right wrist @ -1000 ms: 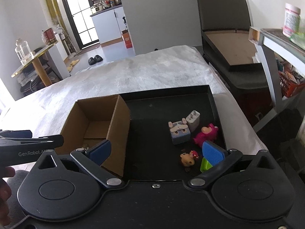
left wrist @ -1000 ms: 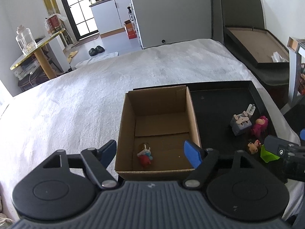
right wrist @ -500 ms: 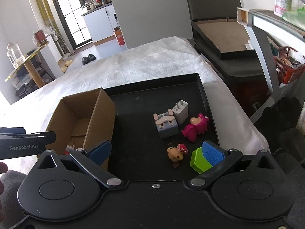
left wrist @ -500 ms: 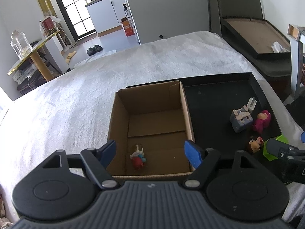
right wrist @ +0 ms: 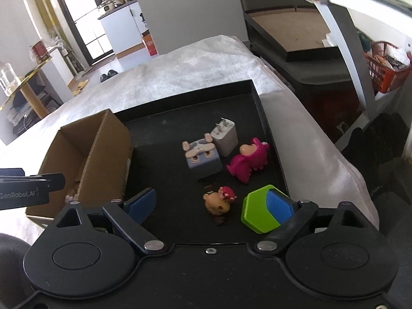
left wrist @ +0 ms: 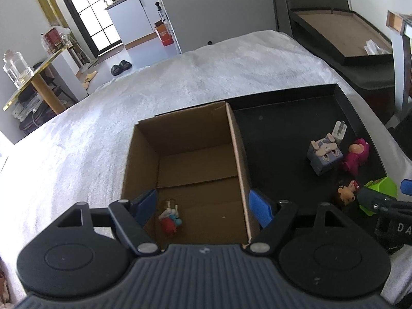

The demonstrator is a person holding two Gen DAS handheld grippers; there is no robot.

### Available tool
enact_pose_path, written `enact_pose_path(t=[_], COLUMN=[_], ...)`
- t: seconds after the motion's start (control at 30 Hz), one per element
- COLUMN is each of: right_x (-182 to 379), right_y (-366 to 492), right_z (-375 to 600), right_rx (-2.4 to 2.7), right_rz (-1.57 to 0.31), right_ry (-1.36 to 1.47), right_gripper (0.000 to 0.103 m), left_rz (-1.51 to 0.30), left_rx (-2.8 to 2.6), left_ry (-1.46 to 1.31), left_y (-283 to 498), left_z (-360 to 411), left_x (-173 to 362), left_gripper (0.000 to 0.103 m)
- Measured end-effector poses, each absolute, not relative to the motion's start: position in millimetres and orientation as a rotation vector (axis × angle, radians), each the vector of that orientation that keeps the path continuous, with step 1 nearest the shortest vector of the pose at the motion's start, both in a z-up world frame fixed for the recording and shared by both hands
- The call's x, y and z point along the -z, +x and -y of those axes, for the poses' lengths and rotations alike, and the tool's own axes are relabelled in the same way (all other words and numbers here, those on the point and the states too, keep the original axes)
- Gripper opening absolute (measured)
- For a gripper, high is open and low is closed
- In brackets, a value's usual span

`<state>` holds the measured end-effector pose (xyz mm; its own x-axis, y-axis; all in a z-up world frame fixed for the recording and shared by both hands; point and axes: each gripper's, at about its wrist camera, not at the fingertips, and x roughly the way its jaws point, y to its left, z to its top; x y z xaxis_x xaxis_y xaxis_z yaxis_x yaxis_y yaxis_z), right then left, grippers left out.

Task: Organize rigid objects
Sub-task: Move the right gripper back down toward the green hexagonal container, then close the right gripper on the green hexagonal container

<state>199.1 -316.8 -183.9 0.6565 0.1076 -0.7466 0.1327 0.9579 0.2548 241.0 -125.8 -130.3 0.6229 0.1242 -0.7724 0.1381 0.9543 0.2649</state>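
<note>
Room: a gray wall, a white cupboard [left wrist: 134, 18] and a tall window door [left wrist: 85, 18] are seen far away; black slippers [left wrist: 121, 66] are left on the floor.
Side table: a gold-edged table [left wrist: 36, 77] is seen far left, with a glass jar [left wrist: 15, 68] set on it.
Surface: a wide soft white cover [left wrist: 128, 97] is spread under everything.
Tray: a flat black tray [right wrist: 185, 113] is laid on the cover, to the right.
Box: an open cardboard box [left wrist: 190, 141] is placed touching the tray's left side.
Left gripper [left wrist: 203, 204]: held over the near end of the box; the blue pads are spread wide and nothing is held.
Right gripper [right wrist: 209, 202]: held low over the near part of the tray; the pads are spread wide and nothing is gripped.
Green block [right wrist: 260, 212]: found at the near right of the tray, partly behind the right blue pad; touching cannot be told.
Pink toy [right wrist: 247, 162]: laid on the tray, right of the bunny cube [right wrist: 203, 158].
White plug [right wrist: 225, 136]: set just behind the cube.
Bear toy [right wrist: 219, 203]: seen between the right gripper's pads, on the tray.
Red toy [left wrist: 170, 219]: laid inside the box, at its near end.
Writing: "GenRobot.AI" can be read on the left gripper's side in the right wrist view.
</note>
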Motion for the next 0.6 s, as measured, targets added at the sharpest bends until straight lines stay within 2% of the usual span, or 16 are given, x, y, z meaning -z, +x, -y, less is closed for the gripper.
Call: enact_pose_path(t=[0.6], right_x=[222], right_y=[201], right_z=[338], right_rx=[0.099], right_rz=[-0.882], right_ry=[0.318], right_gripper=[0.087], left_rz=[-0.954], left_rx=[0.031], left_ry=[0.404], left_y=[251], left_z=[147], left_x=[170], left_gripper=[0.077])
